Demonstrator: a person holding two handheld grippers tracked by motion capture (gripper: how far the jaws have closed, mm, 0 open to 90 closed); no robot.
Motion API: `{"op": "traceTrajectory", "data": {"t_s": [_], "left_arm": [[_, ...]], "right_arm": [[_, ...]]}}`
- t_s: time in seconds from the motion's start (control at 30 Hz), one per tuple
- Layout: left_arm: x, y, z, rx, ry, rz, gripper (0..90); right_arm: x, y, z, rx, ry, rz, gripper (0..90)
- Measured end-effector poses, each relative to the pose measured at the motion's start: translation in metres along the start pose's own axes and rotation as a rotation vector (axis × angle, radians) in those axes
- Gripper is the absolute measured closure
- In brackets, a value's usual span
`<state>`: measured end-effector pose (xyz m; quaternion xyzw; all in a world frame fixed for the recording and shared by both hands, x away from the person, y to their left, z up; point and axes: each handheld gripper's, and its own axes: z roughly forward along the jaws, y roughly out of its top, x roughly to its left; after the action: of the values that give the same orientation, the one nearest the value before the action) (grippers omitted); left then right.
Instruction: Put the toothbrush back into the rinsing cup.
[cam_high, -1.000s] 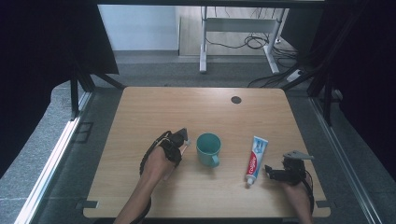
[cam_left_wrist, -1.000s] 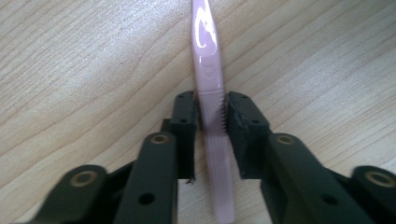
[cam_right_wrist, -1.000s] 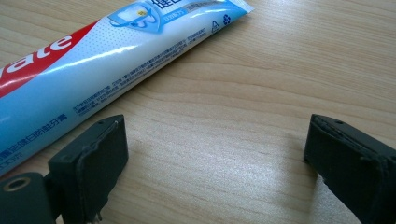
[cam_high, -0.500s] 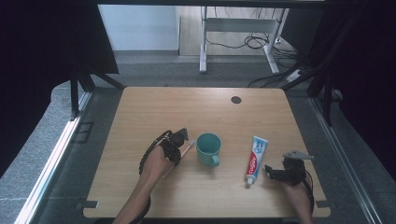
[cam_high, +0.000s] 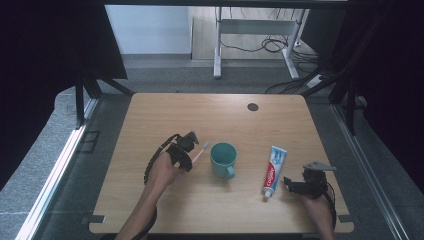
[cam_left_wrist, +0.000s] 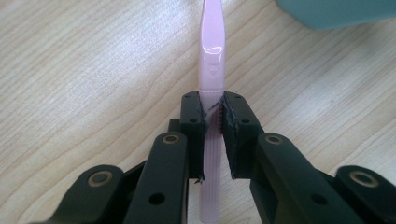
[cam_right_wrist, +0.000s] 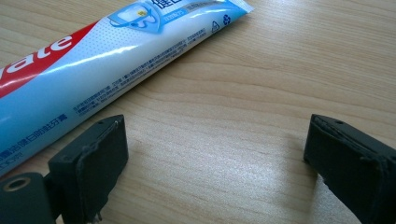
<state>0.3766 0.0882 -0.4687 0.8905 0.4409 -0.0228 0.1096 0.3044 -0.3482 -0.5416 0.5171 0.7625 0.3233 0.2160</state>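
My left gripper (cam_high: 189, 145) is shut on a pink toothbrush (cam_high: 200, 151); its head end points toward the teal mug (cam_high: 223, 158) just to the right. In the left gripper view the toothbrush (cam_left_wrist: 212, 56) handle runs up between the closed jaws of my left gripper (cam_left_wrist: 214, 116), low over the wood. A blue, white and red toothpaste tube (cam_high: 274, 169) lies right of the mug. My right gripper (cam_high: 291, 184) rests open near the tube's cap end. In the right gripper view the toothpaste tube (cam_right_wrist: 116, 60) lies beside the left jaw of my right gripper (cam_right_wrist: 215, 149), only bare wood between the jaws.
The wooden table (cam_high: 215, 120) has a dark round grommet (cam_high: 252, 107) near its far edge. Grey floor, a desk frame and cables lie beyond the table; dark curtains stand on both sides.
The left gripper with the toothbrush has shifted slightly. The right gripper has stayed in place.
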Motion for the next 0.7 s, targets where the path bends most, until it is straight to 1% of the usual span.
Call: {"op": "traceTrajectory", "data": {"t_s": [0.03, 0.07, 0.13, 0.2, 0.23, 0.3, 0.33, 0.37, 0.4, 0.53, 0.57, 0.63, 0.67, 0.7], "left_arm": [[0.0, 0.0, 0.0, 0.0, 0.0, 0.0, 79.4], [0.001, -0.001, -0.002, -0.019, -0.018, -0.003, 79.4], [0.001, -0.002, -0.005, -0.041, -0.029, -0.005, 79.4], [0.002, -0.002, -0.007, -0.05, -0.031, -0.002, 79.4], [0.003, -0.003, -0.011, -0.07, -0.034, 0.007, 79.4], [0.004, -0.004, -0.015, -0.095, -0.038, 0.01, 79.4], [0.004, -0.004, -0.015, -0.095, -0.038, 0.01, 79.4], [0.004, -0.005, -0.019, -0.121, -0.037, 0.014, 79.4], [0.004, -0.005, -0.019, -0.121, -0.037, 0.014, 79.4], [0.005, -0.007, -0.028, -0.174, -0.047, 0.019, 79.4], [0.005, -0.008, -0.033, -0.201, -0.049, 0.02, 79.4], [0.005, -0.009, -0.037, -0.224, -0.049, 0.028, 79.4], [0.005, -0.009, -0.037, -0.224, -0.049, 0.028, 79.4], [0.005, -0.009, -0.042, -0.251, -0.055, 0.033, 79.4]], "right_arm": [[0.0, 0.0, 0.0, 0.0, 0.0, -0.001, 5.9], [0.0, 0.0, 0.0, 0.0, -0.001, -0.001, 5.9], [0.0, 0.0, 0.0, 0.0, -0.001, -0.002, 5.8], [0.0, 0.0, 0.0, 0.0, 0.0, 0.0, 5.9], [0.0, 0.0, 0.0, 0.0, 0.001, -0.001, 5.9], [0.0, 0.0, 0.0, 0.001, 0.0, -0.001, 5.9], [0.0, 0.0, 0.0, 0.0, 0.0, -0.002, 5.9], [0.0, 0.0, 0.0, 0.001, 0.0, 0.0, 5.9], [0.0, 0.0, 0.0, 0.001, 0.0, 0.0, 5.9], [0.0, 0.0, 0.0, 0.0, 0.0, -0.001, 5.9], [0.001, 0.0, 0.0, 0.001, 0.0, 0.0, 5.9], [0.001, 0.0, 0.0, 0.0, 0.0, 0.0, 5.9], [0.001, 0.0, 0.0, 0.0, 0.0, 0.0, 5.9], [0.0, 0.0, 0.0, -0.001, 0.0, -0.001, 5.9]]}}
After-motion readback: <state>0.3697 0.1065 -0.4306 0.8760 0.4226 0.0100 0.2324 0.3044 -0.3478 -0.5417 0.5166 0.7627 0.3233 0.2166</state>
